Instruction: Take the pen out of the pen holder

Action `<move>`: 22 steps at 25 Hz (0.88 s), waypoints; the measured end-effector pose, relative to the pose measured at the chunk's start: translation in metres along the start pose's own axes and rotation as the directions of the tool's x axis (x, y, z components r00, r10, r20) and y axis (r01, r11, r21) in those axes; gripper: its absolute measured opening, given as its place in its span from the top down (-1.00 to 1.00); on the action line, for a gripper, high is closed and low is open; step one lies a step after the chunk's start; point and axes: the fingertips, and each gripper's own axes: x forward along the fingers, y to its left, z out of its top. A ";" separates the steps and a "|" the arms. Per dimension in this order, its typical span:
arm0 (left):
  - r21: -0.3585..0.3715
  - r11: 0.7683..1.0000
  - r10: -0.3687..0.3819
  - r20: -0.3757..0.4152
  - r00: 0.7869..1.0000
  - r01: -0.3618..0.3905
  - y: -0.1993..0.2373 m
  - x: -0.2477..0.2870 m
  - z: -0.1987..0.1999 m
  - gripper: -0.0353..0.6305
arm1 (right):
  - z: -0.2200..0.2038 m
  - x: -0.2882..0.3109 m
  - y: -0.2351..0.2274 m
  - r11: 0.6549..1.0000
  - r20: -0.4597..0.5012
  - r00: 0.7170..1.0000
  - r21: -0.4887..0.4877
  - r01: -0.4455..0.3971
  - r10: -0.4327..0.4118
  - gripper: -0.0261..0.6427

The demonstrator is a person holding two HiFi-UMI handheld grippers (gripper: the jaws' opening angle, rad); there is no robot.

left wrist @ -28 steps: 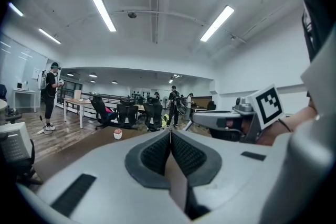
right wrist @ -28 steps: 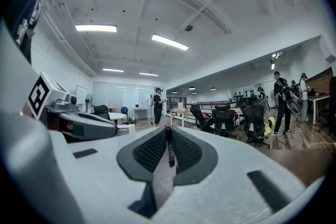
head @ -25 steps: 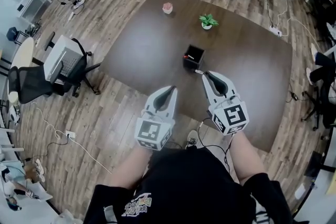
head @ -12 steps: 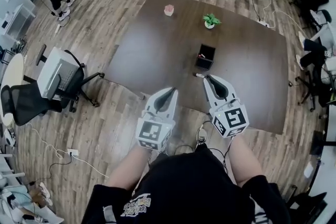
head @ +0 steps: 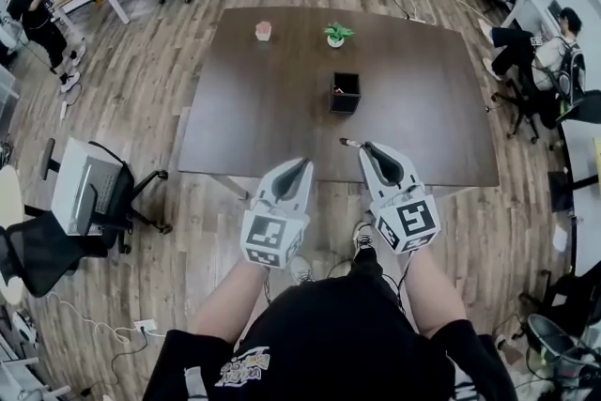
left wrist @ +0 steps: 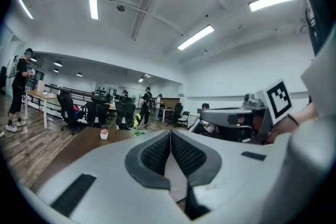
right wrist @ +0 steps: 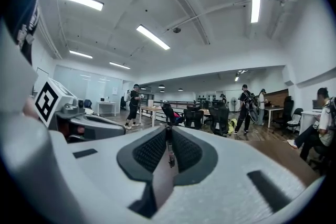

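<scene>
Slim pen (right wrist: 170,149) pinched between ribbed black pads of right gripper (head: 368,148), out of square black pen holder (head: 345,93), nearer the person. Beside it, left gripper (head: 302,164) pressed together, empty.

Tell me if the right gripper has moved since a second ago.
Yes. The right gripper, shut on the pen, has drawn back from the pen holder toward the near edge of the table; the gap between them is wider.

Your left forearm (head: 233,294) and right forearm (head: 430,291) extend forward, side by side. Left tongs (head: 302,163): level, jaws pressed together, nothing between them. Right tongs (head: 367,147): level, jaws pinching a pen (head: 349,143) at their tips.
</scene>
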 end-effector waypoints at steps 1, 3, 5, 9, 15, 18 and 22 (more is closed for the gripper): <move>0.000 1.000 -0.011 -0.003 1.000 0.011 -0.004 -0.003 0.001 0.88 | 0.002 -0.007 0.002 1.000 -0.002 1.000 0.000 0.014 -0.014 0.80; 0.000 0.999 -0.035 -0.004 0.999 0.035 -0.016 -0.007 0.005 0.88 | 0.007 -0.023 0.003 0.999 -0.003 0.999 -0.002 0.039 -0.039 0.80; 0.002 0.998 -0.059 -0.003 0.998 0.059 -0.029 -0.011 0.009 0.88 | 0.010 -0.039 0.001 0.998 0.000 0.998 -0.001 0.066 -0.066 0.80; 0.014 0.996 -0.084 -0.005 0.996 0.084 -0.049 -0.021 0.010 0.88 | 0.014 -0.063 0.001 0.995 0.011 0.995 0.007 0.096 -0.096 0.80; 0.020 0.998 -0.066 -0.013 0.998 0.067 -0.086 -0.031 0.004 0.88 | 0.008 -0.100 0.000 0.997 0.020 0.997 0.016 0.076 -0.076 0.80; 0.024 0.999 -0.038 -0.009 0.999 0.038 -0.104 -0.037 0.006 0.88 | 0.010 -0.118 -0.001 0.999 0.028 0.998 0.014 0.048 -0.048 0.80; 0.026 1.000 0.003 0.007 1.000 -0.003 -0.135 -0.045 0.010 0.88 | 0.016 -0.145 -0.008 1.000 0.043 0.999 0.005 0.013 -0.013 0.80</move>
